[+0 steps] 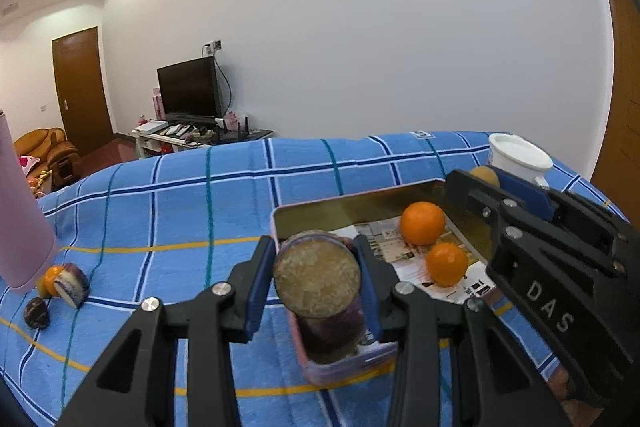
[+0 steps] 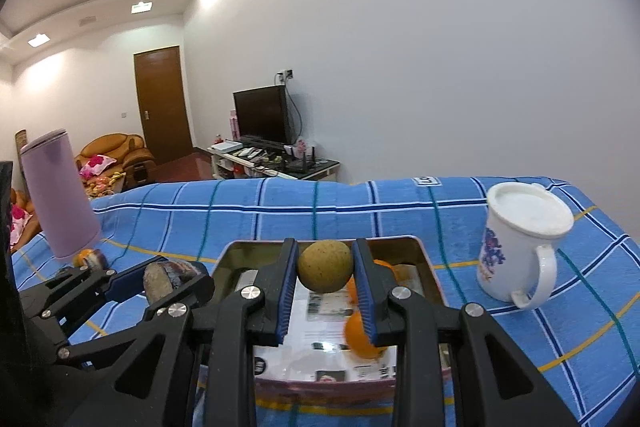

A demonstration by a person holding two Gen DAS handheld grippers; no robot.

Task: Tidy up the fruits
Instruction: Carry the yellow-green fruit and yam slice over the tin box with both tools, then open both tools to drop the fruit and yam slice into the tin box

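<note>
Left gripper (image 1: pixel 316 281): pinching a cut purple fruit (image 1: pixel 318 277), its pale flat face turned toward the camera; it is hanging over the near left corner of the tin (image 1: pixel 340 367).

Right gripper (image 2: pixel 325 267): pinching a round brown-green fruit (image 2: pixel 325 266) between its blue pads (image 2: pixel 289 283); it is hovering over the tin, whose far rim is showing behind it. In the left wrist view this gripper is entering from the right, over the tin's right side.

Tin: shallow, rectangular, pink outside and gold inside, sitting on the blue checked cloth (image 1: pixel 180 187). Printed paper (image 1: pixel 404 255) is lining its floor.

Oranges: two are lying inside the tin on the paper, one (image 1: pixel 423 223) toward the far side, one (image 1: pixel 447 263) nearer, close together.

Loose fruit on the cloth, well left of the tin: a cut purple piece (image 1: pixel 72 285) with an orange piece (image 1: pixel 50 279) touching it, and a small dark round fruit (image 1: pixel 36 313) just in front.

Pink tumbler (image 1: pixel 20 211): standing beside that loose fruit at the left edge.

White mug (image 2: pixel 520 247): lidded, handle toward the camera, standing on the cloth to the right of the tin.

Background: a television on a low stand, a brown door, an orange armchair.
</note>
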